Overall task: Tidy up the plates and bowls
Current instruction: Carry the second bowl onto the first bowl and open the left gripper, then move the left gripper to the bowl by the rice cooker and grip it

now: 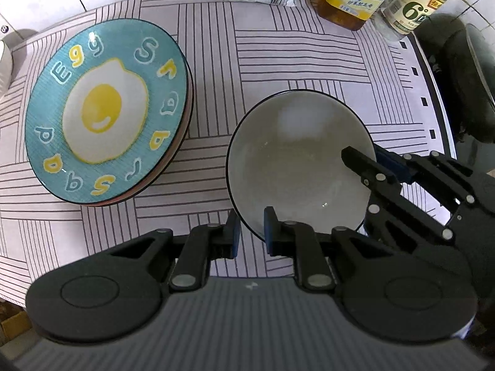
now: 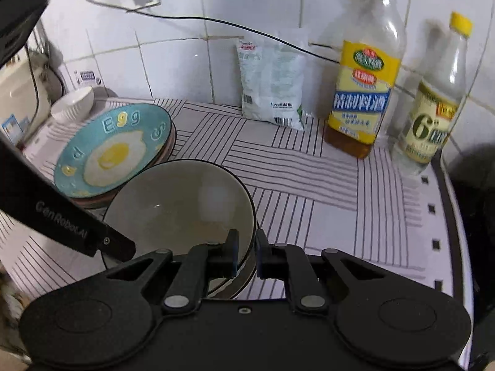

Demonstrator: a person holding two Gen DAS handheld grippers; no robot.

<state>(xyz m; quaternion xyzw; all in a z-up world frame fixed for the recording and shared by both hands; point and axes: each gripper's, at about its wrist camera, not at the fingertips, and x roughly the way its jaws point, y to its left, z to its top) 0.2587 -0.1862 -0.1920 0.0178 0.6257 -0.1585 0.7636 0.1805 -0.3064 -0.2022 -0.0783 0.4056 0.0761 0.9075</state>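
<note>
We see the white bowl on the striped bench, just right of the stacked egg plate. Our left hand-held gripper straddles its near rim, fingers not quite pressed in. Our right hand-held gripper pinches the bowl's right rim.

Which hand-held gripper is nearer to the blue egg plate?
Left. The left hand-held gripper straddles the bowl rim on the plate side; the right hand-held gripper grips the far rim.
</note>
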